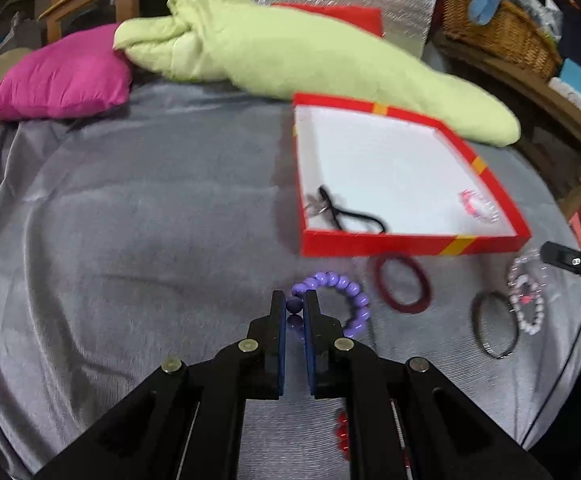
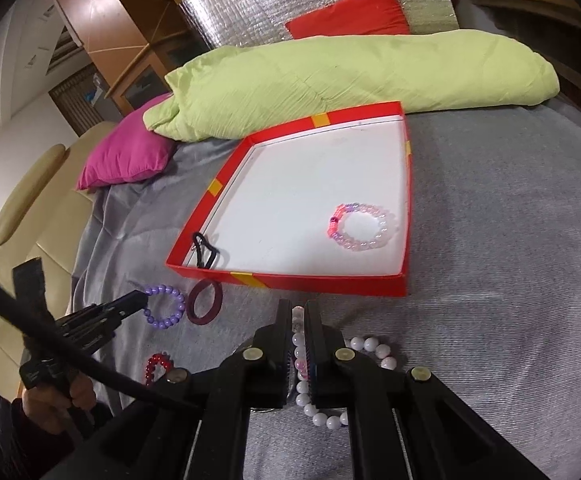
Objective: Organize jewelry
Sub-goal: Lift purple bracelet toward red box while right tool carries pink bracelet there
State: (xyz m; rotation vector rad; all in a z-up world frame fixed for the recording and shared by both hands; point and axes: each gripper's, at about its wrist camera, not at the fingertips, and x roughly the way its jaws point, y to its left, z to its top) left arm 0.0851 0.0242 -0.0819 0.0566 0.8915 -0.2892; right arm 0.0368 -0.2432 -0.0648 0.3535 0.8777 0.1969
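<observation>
A red box [image 1: 406, 246] [image 2: 290, 278] with a white floor lies on the grey bedspread; inside it are a black hair tie [image 1: 350, 214] [image 2: 206, 254] and a pink bead bracelet [image 1: 476, 206] [image 2: 360, 226]. My left gripper [image 1: 293, 304] [image 2: 140, 298] is shut on a bead of the purple bead bracelet [image 1: 346, 298] [image 2: 166, 306], just in front of the box. My right gripper [image 2: 297, 312] is shut on the white and pink bead bracelet [image 2: 330, 384] [image 1: 526, 300], which trails back under its fingers. A dark red bangle [image 1: 404, 288] [image 2: 205, 300] lies between the two bracelets.
A thin dark bangle [image 1: 494, 326] and a red bead bracelet [image 2: 156, 366] [image 1: 342, 432] also lie on the bedspread. A green duvet [image 1: 290, 52], a magenta cushion [image 1: 58, 76] and a red cushion [image 2: 350, 12] sit behind the box. A wicker basket [image 1: 498, 28] stands at the right.
</observation>
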